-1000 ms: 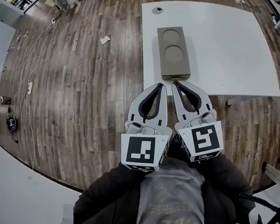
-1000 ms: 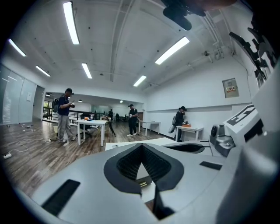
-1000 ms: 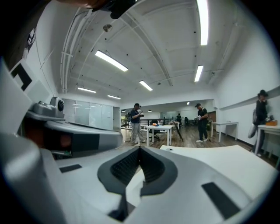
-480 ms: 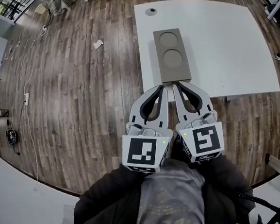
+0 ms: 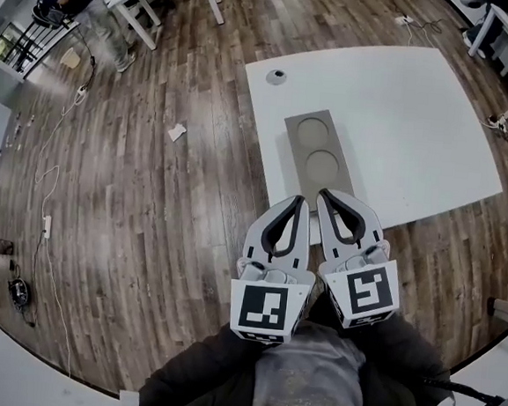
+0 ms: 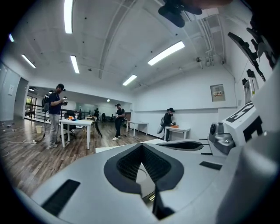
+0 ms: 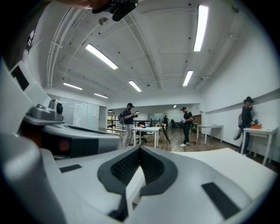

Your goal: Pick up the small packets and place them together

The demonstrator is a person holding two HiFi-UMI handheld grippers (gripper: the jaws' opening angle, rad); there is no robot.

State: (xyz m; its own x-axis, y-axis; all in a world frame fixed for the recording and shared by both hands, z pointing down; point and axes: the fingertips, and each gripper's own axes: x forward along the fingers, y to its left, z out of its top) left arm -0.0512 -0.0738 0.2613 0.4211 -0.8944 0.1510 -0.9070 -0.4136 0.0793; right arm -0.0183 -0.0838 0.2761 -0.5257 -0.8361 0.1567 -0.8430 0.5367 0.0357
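Claws are both clenching shut on nothing, the left claw (image 5: 300,202) and the right claw (image 5: 324,195) hovering just before the near end of the grey two-hollow tray (image 5: 320,155) on the white table (image 5: 421,106). Only the gripper views are showing ceiling lights (image 7: 101,56) and standing people (image 6: 55,114) far beyond the tray. Small packets are showing in no view.

White surface (image 5: 420,124) carries a grey tray (image 5: 321,159) w/ 2 round recesses, along its left edge, toward near-left corner; small round disc (image 5: 276,77) at far-left corner.
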